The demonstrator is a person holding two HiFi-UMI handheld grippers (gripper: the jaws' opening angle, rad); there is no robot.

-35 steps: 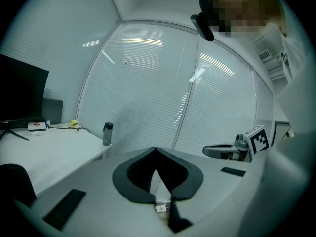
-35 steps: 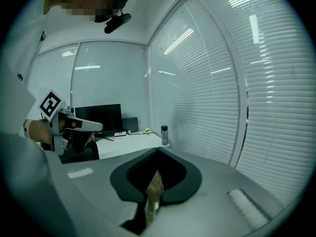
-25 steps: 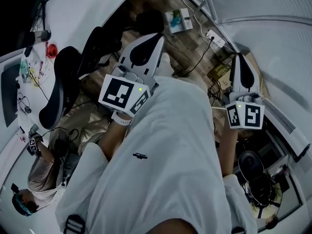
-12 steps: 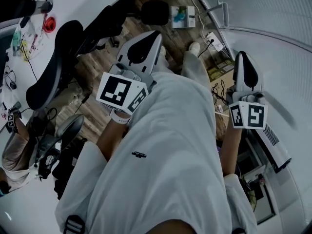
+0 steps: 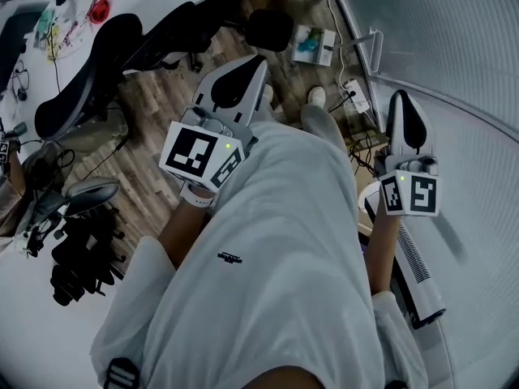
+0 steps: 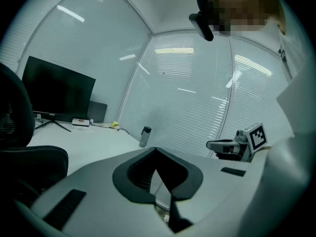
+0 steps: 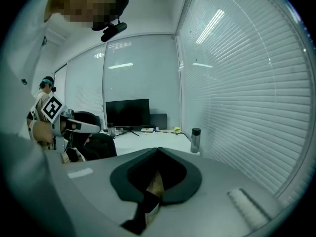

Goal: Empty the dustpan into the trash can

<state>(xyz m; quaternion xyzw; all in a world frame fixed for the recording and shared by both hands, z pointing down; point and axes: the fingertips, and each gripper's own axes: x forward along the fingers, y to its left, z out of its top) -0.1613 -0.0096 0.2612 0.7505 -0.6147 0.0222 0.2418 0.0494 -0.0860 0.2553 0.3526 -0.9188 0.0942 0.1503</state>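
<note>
No dustpan or trash can shows in any view. In the head view my left gripper (image 5: pixel 258 61) is held out over the wooden floor in front of a white shirt, its jaws shut with nothing between them. At the right, my right gripper (image 5: pixel 401 97) points toward the blinds, also shut and empty. In the left gripper view the closed jaws (image 6: pixel 157 150) meet at a point, with the right gripper (image 6: pixel 232 145) off to the side. In the right gripper view the jaws (image 7: pixel 158 150) are closed too, and the left gripper (image 7: pixel 74 126) shows at the left.
A black office chair (image 5: pixel 81 87) stands by a white desk (image 6: pixel 94 144) with a monitor (image 6: pixel 57 90) and a bottle (image 6: pixel 144 136). A power strip (image 5: pixel 354 96) and cables lie near the blinds. A long white appliance (image 5: pixel 418 274) lies at the right. Black gear (image 5: pixel 81 258) is on the floor.
The whole head view has swung: chair, desk and floor slid up and to the left, and a seated person at lower left passed out of view. Both grippers stayed shut.
</note>
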